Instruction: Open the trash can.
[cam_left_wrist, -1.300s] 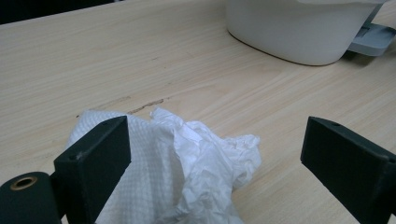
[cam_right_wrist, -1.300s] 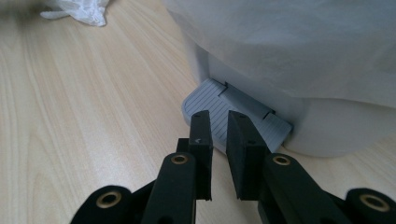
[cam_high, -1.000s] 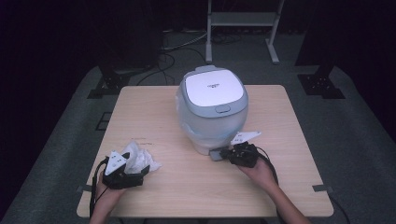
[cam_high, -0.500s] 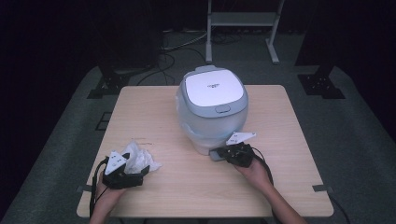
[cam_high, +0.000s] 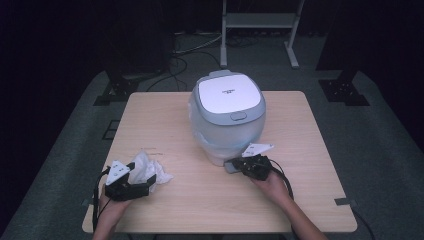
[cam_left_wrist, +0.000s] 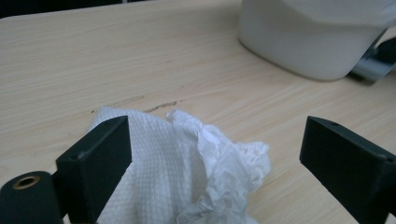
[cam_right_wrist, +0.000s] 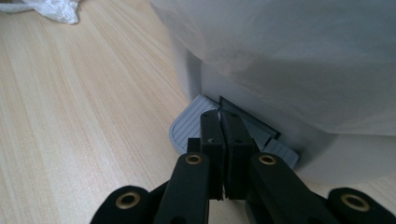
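A white pedal bin (cam_high: 227, 107) with a grey-rimmed lid stands shut at the middle of the wooden table (cam_high: 165, 125). Its grey ribbed pedal (cam_right_wrist: 191, 123) sticks out at the bin's near base (cam_high: 229, 166). My right gripper (cam_high: 240, 165) is shut with nothing between its jaws, and the tips (cam_right_wrist: 219, 116) rest on the pedal. At the front left lies a crumpled white paper towel (cam_high: 150, 171). My left gripper (cam_high: 146, 184) is open, its jaws wide apart on either side of the towel (cam_left_wrist: 187, 168).
The bin's wall (cam_left_wrist: 299, 42) rises a short way beyond the towel. A metal stand (cam_high: 260, 30) and cables (cam_high: 195, 45) are on the dark floor behind the table. Bare tabletop lies between the two hands.
My right gripper has edged a little to the left, in toward the bin's pedal. The left gripper and the towel have stayed in place.
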